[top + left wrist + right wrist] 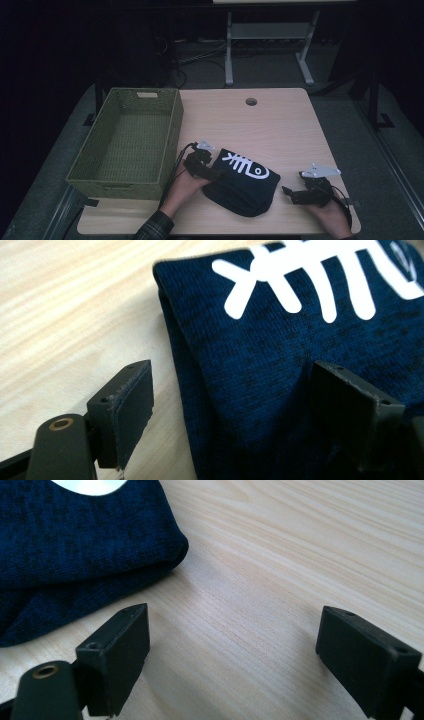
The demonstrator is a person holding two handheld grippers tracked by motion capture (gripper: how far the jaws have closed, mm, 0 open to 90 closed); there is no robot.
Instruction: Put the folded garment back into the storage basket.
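Both hands rest low, left gripper (212, 170) released over the folded shirt (243, 182), right gripper (289, 192) released beside it.

The left black hand-held gripper (216, 174) carries a grey three-cornered plate on top and a thin black cable trailing off toward 7 o'clock; the right black hand-held gripper (288, 192) bears the same grey plate and a dark cable at 3 o'clock; each has two flat black block-shaped pads (131, 407) with small screw holes, plus a brass-ringed hole lower left; a dark plaid sleeve (156, 228) covers the left forearm.
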